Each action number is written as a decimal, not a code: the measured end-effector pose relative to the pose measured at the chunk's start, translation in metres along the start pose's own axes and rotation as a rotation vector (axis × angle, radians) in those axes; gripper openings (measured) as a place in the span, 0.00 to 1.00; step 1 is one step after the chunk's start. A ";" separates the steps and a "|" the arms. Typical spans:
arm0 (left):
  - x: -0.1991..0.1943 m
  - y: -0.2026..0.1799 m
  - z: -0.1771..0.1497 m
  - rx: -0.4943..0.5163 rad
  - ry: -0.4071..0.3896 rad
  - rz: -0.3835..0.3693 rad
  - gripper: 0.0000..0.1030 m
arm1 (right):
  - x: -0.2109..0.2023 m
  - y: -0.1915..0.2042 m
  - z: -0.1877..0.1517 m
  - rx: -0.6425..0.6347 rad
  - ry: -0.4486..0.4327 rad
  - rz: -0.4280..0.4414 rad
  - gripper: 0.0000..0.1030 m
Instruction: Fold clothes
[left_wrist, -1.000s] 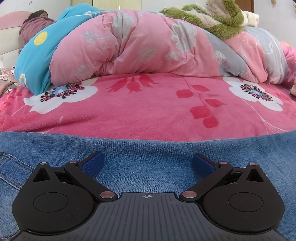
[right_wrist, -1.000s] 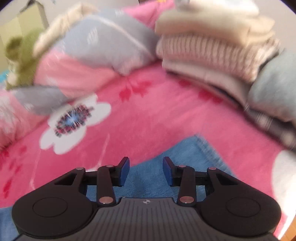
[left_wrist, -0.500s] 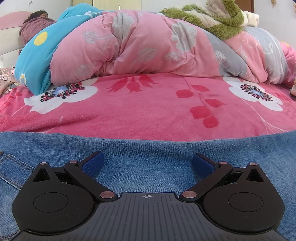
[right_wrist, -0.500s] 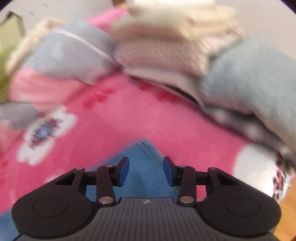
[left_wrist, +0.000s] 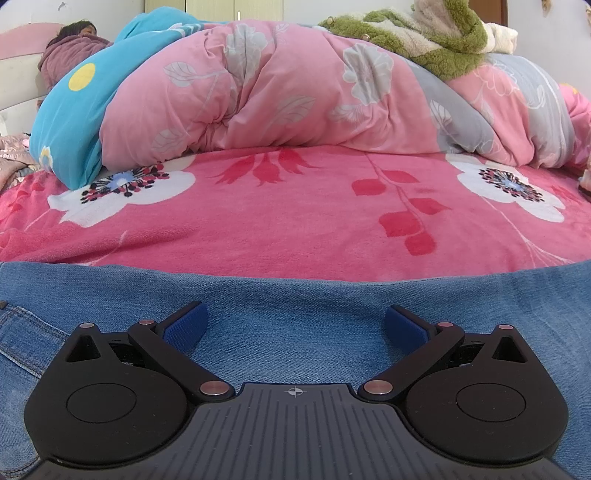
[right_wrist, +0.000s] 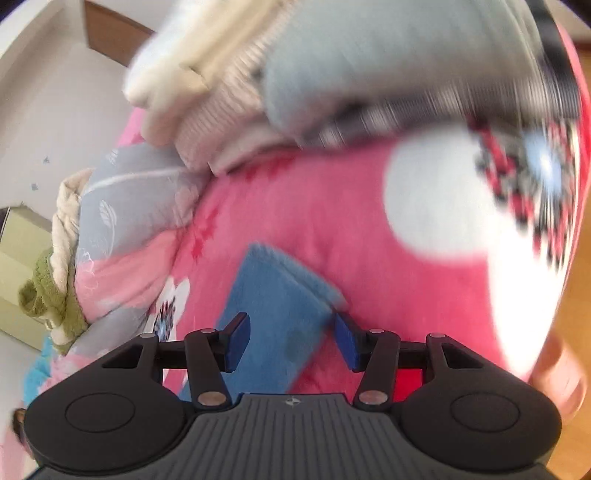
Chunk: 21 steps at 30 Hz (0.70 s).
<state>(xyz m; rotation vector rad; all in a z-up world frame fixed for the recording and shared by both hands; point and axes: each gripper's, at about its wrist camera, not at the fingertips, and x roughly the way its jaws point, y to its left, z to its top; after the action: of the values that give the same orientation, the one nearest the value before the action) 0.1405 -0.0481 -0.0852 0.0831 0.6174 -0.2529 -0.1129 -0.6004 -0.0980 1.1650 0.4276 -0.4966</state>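
Note:
A pair of blue jeans (left_wrist: 295, 306) lies flat across the near part of the pink flowered bed cover (left_wrist: 280, 221). My left gripper (left_wrist: 294, 326) is wide open and rests low on the denim, holding nothing. In the right wrist view, which is blurred and tilted, the hem end of a jeans leg (right_wrist: 277, 306) lies on the pink cover. My right gripper (right_wrist: 291, 341) is partly open just above that leg end, with nothing between its pads.
A bunched pink and grey quilt (left_wrist: 314, 92) and a blue quilt (left_wrist: 74, 118) fill the back of the bed, with a green fleece garment (left_wrist: 443, 40) on top. A stack of folded sweaters (right_wrist: 332, 74) sits beyond the leg end. The bed edge and wooden floor (right_wrist: 576, 314) are at right.
The left gripper has not moved. The right gripper has swung right and rolled, so the folded stack now fills the top of its view and the jeans leg end sits between its fingers.

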 end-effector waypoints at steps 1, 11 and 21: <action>0.000 0.000 0.000 0.000 0.000 0.000 1.00 | 0.005 0.000 -0.001 0.000 0.001 0.003 0.51; 0.000 0.000 0.000 -0.002 -0.002 0.001 1.00 | 0.021 -0.004 -0.008 0.053 0.001 0.043 0.50; -0.001 0.002 -0.001 -0.011 -0.006 -0.006 1.00 | 0.028 0.007 -0.012 0.047 -0.063 0.063 0.10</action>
<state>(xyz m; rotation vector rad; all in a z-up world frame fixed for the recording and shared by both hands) 0.1398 -0.0462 -0.0854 0.0696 0.6134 -0.2554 -0.0865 -0.5909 -0.1121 1.2008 0.3261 -0.4895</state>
